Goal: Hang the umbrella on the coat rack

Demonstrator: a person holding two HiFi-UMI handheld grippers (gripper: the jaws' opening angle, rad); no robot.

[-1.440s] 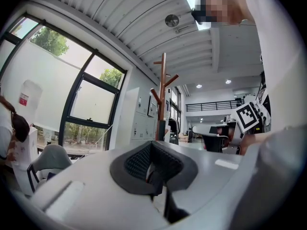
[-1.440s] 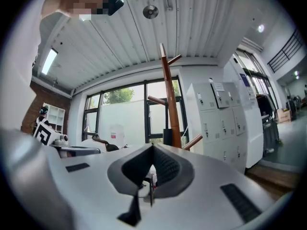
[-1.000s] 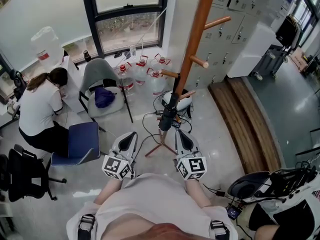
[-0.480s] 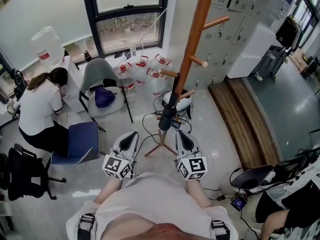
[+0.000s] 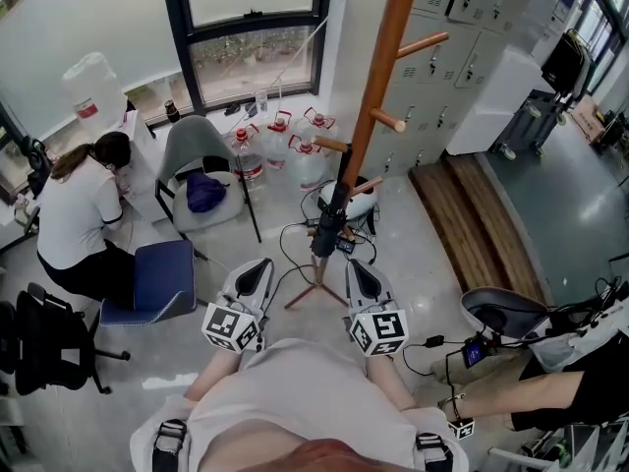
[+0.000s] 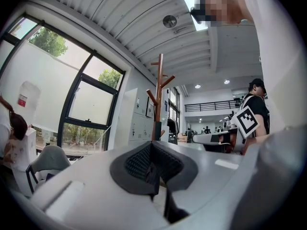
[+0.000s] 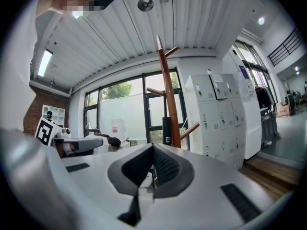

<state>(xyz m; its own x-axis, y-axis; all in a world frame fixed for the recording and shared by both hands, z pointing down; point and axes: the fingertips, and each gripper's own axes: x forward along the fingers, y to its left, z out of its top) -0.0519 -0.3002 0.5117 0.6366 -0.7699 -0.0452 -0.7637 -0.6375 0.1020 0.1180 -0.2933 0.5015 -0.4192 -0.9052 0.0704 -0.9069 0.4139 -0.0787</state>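
The wooden coat rack (image 5: pixel 378 96) stands straight ahead of me, its pegs sticking out at several heights. A black oblong thing (image 5: pixel 330 219), which looks like a folded umbrella, hangs against the lower pole. It also shows in the left gripper view (image 6: pixel 157 130) and in the right gripper view (image 7: pixel 166 130). My left gripper (image 5: pixel 257 269) and right gripper (image 5: pixel 356 267) are held side by side close to my body, short of the rack's base. Both point level toward the rack. Both are shut with nothing between the pads (image 6: pixel 152 164) (image 7: pixel 153 164).
A person in a white shirt (image 5: pixel 79 209) sits at the left beside a blue chair (image 5: pixel 162 278). A grey chair (image 5: pixel 197 160) and water bottles (image 5: pixel 285 141) stand by the window. Lockers (image 5: pixel 462 37) and a wooden bench (image 5: pixel 472 234) lie to the right. Another person's arm (image 5: pixel 511 393) reaches in at the lower right.
Both grippers have stayed where they were. The person at the lower right has shifted, and an arm holding a small device now stretches leftward over the floor.
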